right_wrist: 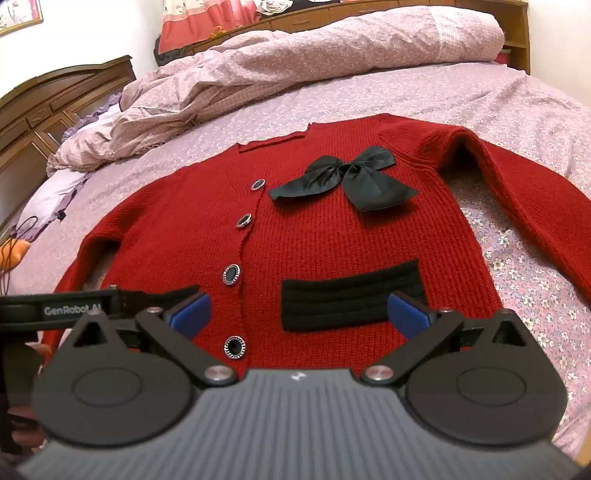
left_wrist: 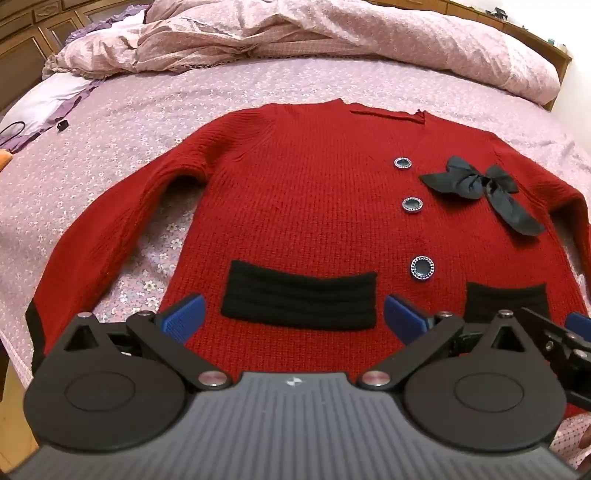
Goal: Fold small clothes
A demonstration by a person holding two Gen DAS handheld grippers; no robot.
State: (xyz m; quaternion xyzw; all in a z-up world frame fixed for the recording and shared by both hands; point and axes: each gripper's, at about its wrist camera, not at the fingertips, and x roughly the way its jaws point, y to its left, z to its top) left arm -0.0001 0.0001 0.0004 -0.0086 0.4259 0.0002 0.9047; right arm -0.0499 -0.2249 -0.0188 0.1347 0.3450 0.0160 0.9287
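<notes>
Red knitwear is lying flat and face-up on the bed (left_wrist: 258, 88): a small cardigan (left_wrist: 303, 206) with both sleeves spread outward, its hem toward the cameras and its neckline toward the rumpled duvet (left_wrist: 332, 33) that is bunching along the far side. A black bow (right_wrist: 343, 177) is sitting on the chest beside the button row, and silver-rimmed dark buttons (right_wrist: 231, 274) are running down the front opening. Two black ribbed pocket patches are showing near the hem, one on each side of the buttons; the left pocket (left_wrist: 299, 299) is lying between the blue pads of the left gripper (left_wrist: 295, 317), which is hovering with its jaws spread wide and holding nothing. The right gripper (right_wrist: 299, 314) is likewise standing wide open and empty, framing the right pocket (right_wrist: 351, 295) and the lowest button. Whether either gripper's pads are touching the knit cannot be told. The two grippers are sitting side by side, each showing at the edge of the other's view.
</notes>
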